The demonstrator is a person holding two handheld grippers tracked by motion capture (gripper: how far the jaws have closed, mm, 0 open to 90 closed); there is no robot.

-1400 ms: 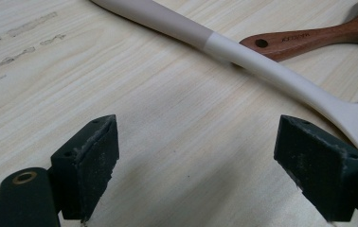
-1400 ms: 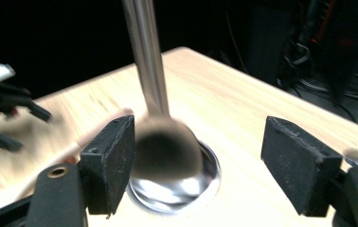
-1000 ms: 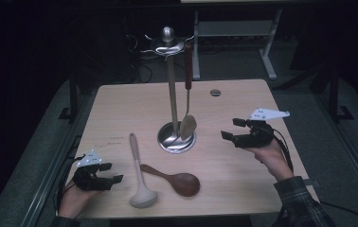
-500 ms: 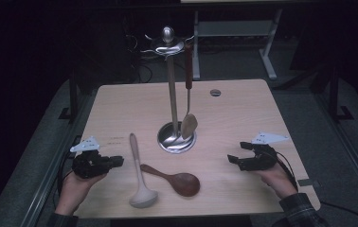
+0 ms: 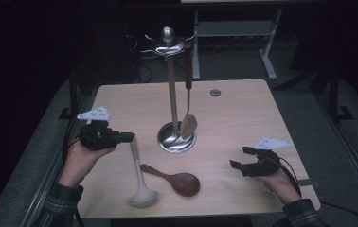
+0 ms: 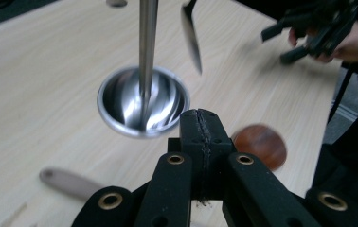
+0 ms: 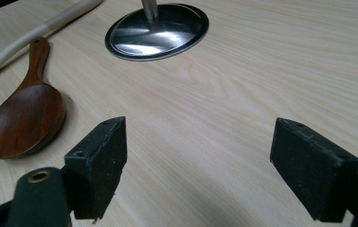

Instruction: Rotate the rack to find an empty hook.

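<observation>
A white ladle and a dark wooden spoon lie on the table's front, left of centre. A steel hanging stand rises mid-table, and a metal spoon with a reddish handle hangs from it. My left gripper is lifted above the ladle's handle end. Its jaws have just been closing and are now shut with nothing between them; the ladle handle lies below. My right gripper hovers low at the front right. Its jaws have just been opening and stand wide over bare wood, holding nothing.
A small round grommet sits near the table's far edge. A metal frame stands on the dark floor behind. In the right gripper view the wooden spoon lies left of the jaws, with the stand's base ahead.
The left gripper has risen from the table's front left corner and moved toward the ladle handle, and its jaws have shut. The right gripper has sunk and come nearer the front edge.
</observation>
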